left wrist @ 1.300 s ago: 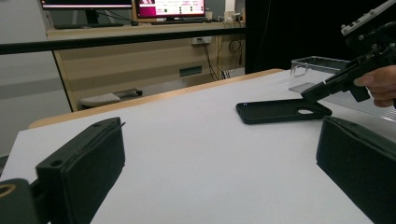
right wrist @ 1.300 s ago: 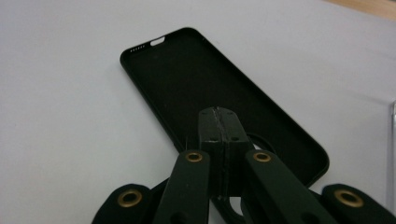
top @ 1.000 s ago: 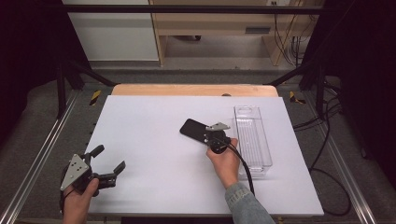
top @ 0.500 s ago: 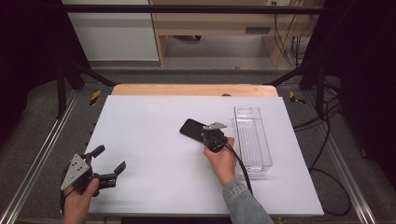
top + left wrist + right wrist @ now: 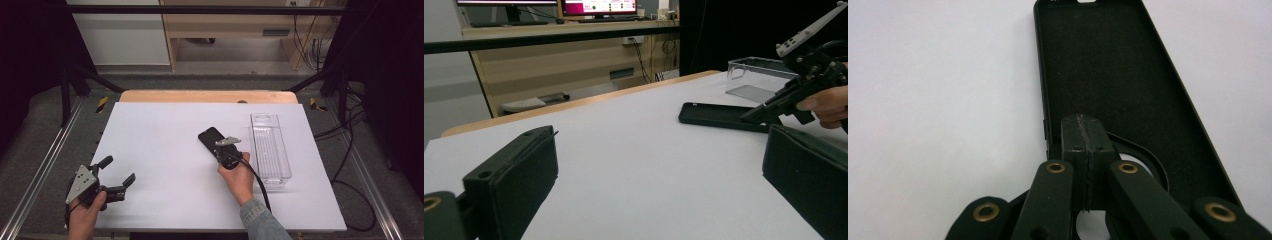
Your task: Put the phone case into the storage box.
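Change since earlier: barely anything; the right gripper (image 5: pixel 223 144) sits at the near end of the phone case much as it did a second ago, and the left gripper has kept its spot
Right gripper: jaws pressed flat together, nothing between them; in the right gripper view the closed tips (image 5: pixel 1083 131) lie over the case's near end, by its round camera cut-out
Left gripper: (image 5: pixel 119 175) held at the near left corner of the table, jaws spread wide and empty
Phone case: (image 5: pixel 210 138) black, lying open side up near the middle of the table, slanted, its far end pointing away from the person
Clear tray: (image 5: pixel 270 176) long transparent box just to the right of the case, lengthwise along the table, not touching it
Table: (image 5: pixel 160 150) white top, wooden strip at the far edge
Right hand: (image 5: pixel 237 175) grips the tool behind the case, cable trailing back over the wrist
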Tool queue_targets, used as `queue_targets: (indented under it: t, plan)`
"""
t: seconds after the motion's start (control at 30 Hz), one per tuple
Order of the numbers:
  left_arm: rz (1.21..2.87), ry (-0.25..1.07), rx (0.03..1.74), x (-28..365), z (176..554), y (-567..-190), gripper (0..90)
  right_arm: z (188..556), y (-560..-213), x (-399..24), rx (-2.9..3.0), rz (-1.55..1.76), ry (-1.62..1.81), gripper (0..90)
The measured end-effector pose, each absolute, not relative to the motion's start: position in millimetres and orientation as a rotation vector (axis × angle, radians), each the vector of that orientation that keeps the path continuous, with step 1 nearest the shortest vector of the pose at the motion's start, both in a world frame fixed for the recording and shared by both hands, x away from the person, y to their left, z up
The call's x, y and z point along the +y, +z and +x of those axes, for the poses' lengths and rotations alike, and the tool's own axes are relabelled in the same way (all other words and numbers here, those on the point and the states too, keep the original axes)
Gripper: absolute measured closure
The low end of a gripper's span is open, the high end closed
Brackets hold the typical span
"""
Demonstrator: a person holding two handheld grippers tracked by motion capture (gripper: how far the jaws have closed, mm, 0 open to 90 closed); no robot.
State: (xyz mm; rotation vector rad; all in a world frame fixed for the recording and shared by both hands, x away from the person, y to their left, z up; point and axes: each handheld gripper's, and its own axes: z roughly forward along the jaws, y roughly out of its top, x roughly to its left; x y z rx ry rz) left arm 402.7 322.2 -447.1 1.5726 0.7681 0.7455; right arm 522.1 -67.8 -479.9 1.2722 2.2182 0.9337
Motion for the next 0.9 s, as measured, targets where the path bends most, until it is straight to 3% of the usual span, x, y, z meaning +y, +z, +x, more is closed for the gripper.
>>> queue_targets:
  t: [0.9]
  plan:
    - [1.592, 0.750, 0.763, 319.7, 401.4, -447.4, 1.4, 445.5, -476.4, -76.7, 2.407, 1.151, 1.020, 90.0]
